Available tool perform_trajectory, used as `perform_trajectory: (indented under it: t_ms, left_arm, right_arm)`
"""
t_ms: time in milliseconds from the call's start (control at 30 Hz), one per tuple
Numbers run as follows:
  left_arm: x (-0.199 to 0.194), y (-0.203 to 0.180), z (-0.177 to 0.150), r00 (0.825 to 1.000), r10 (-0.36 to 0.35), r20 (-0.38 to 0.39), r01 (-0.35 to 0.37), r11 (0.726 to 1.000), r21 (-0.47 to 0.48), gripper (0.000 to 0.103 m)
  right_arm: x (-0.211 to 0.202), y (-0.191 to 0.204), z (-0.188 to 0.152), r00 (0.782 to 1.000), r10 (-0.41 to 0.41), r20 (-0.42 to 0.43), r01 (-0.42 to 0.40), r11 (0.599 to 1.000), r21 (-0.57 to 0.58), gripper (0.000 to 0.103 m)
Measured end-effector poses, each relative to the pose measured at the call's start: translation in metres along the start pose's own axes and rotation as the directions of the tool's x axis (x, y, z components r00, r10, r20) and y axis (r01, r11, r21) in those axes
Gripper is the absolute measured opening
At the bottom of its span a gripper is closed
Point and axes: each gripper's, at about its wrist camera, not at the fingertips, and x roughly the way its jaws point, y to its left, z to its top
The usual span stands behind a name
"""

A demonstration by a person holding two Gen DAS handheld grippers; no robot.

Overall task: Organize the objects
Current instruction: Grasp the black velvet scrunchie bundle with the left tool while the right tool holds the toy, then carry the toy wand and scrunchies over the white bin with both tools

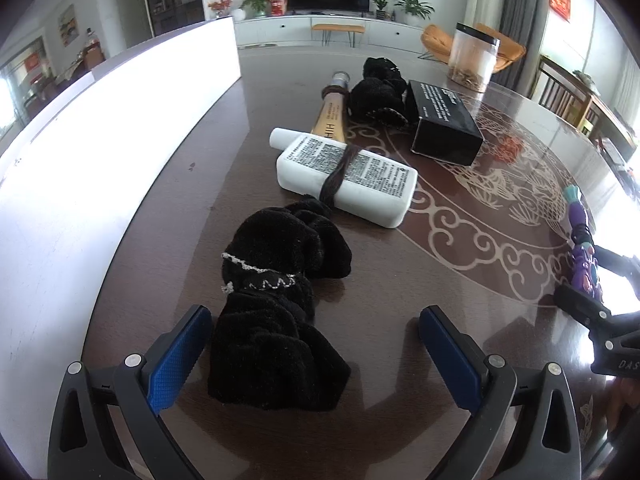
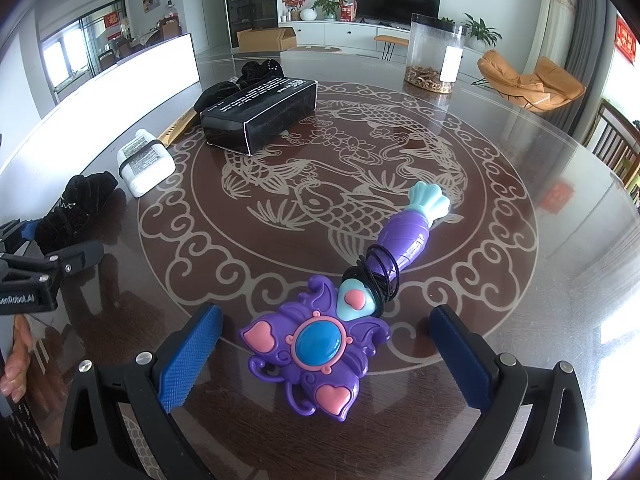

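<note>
A black velvet scrunchie with silver trim (image 1: 276,320) lies on the dark table between the fingers of my left gripper (image 1: 316,316), which stands open around it; the left pad (image 1: 180,356) is close beside the fabric. Beyond it lie a white bottle (image 1: 346,176) with a dark hair band around it and a beige tube (image 1: 330,114). My right gripper (image 2: 326,312) is open too, and the head of a purple toy wand (image 2: 320,344) rests between its fingers untouched. Black hair ties (image 2: 376,276) are wound around the wand's handle.
A black box (image 2: 260,112), a second black scrunchie (image 2: 248,76) and a clear jar (image 2: 434,56) stand farther back. A long white box wall (image 1: 120,120) runs along the table's left side. A hand (image 2: 16,364) holds the left gripper (image 2: 48,264).
</note>
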Motion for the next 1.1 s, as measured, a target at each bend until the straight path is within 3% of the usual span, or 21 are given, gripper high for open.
perform_trajectory:
  t_ms: [100,267,333,367,467,567,667,733,767,833,900,1100]
  left_arm:
    - [-0.001,0.0,-0.001,1.0,0.012,0.006,-0.012,1.0,-0.007,0.102]
    - [-0.01,0.01,-0.004,0.997,0.04,0.061,-0.037,0.998,-0.049,0.065]
    - [-0.012,0.008,-0.006,0.996,0.046,0.076,-0.043,0.998,-0.042,0.041]
    - [-0.014,0.007,-0.007,0.995,0.046,0.083,-0.044,0.999,-0.032,0.035]
    - [-0.015,0.001,-0.008,0.993,0.069,0.092,-0.069,0.998,0.0,0.032]
    - [-0.015,0.0,-0.008,0.993,0.07,0.093,-0.071,0.997,0.003,0.032]
    - [-0.015,0.002,-0.008,0.994,0.061,0.09,-0.06,0.998,-0.007,0.032]
    - [-0.015,0.001,-0.008,0.994,0.062,0.091,-0.061,0.998,-0.007,0.032]
    - [-0.015,0.002,-0.008,0.994,0.062,0.091,-0.062,0.998,-0.007,0.032]
    - [-0.016,0.001,-0.009,0.994,0.063,0.091,-0.063,0.998,-0.007,0.032]
    - [-0.016,0.002,-0.01,0.994,0.059,0.09,-0.058,0.998,-0.01,0.032]
    - [-0.019,0.001,-0.01,0.995,0.037,0.095,-0.035,0.999,-0.02,0.031]
  right_arm:
    - [0.001,-0.001,0.001,1.0,0.011,-0.01,-0.011,1.0,-0.002,0.103]
    - [-0.001,-0.011,0.007,0.992,0.046,-0.114,-0.037,0.997,0.074,0.103]
    - [0.001,-0.016,0.013,0.987,0.059,-0.147,-0.041,0.991,0.124,0.103]
    - [0.002,-0.018,0.015,0.985,0.06,-0.162,-0.038,0.989,0.14,0.103]
    - [0.008,-0.018,0.027,0.98,0.072,-0.183,-0.04,0.984,0.173,0.103]
    - [0.017,-0.017,0.038,0.98,0.034,-0.196,0.001,0.985,0.175,0.093]
    - [0.018,-0.009,0.044,0.979,-0.049,-0.198,0.075,0.989,0.124,0.066]
    - [0.016,-0.007,0.045,0.98,-0.058,-0.192,0.079,0.991,0.106,0.051]
    - [0.014,-0.007,0.045,0.98,-0.054,-0.191,0.074,0.992,0.103,0.038]
    - [0.011,-0.009,0.044,0.98,-0.046,-0.193,0.065,0.993,0.095,0.034]
    - [0.006,-0.01,0.042,0.983,-0.035,-0.179,0.053,0.994,0.097,0.019]
    - [-0.028,-0.007,0.034,0.996,0.025,-0.083,-0.017,0.994,0.105,0.019]
